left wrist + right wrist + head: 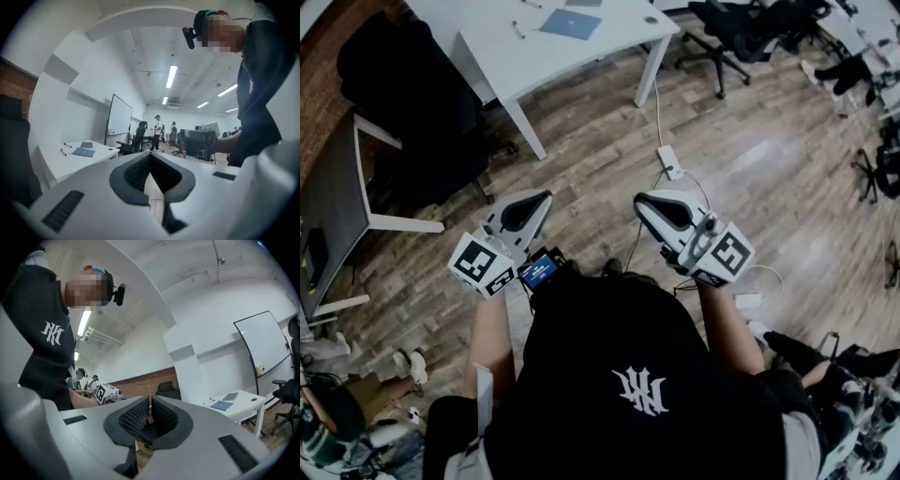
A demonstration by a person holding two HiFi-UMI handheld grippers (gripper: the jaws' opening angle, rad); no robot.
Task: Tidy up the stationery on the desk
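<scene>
Stationery (570, 23) sits untouched on the far tabletop (525, 61); your left gripper (544, 197) and right gripper (641, 200) are closed, empty.

White desk at the top of the frame, plank floor below it

The white desk (534, 61) stands at the upper middle of the head view. A blue notebook (570, 23) lies flat near its middle, a pen (517, 30) just left of that, and a second pen (531, 4) and a grey notebook (584, 2) sit at the frame's top edge. A small dark round object (651, 19) rests near the desk's right corner. The wooden floor (750, 178) fills the rest, and a white power strip (669, 162) lies on it at centre, its cable (657, 112) running up towards the desk leg. A black office chair (722, 42) stands at the upper right.
</scene>
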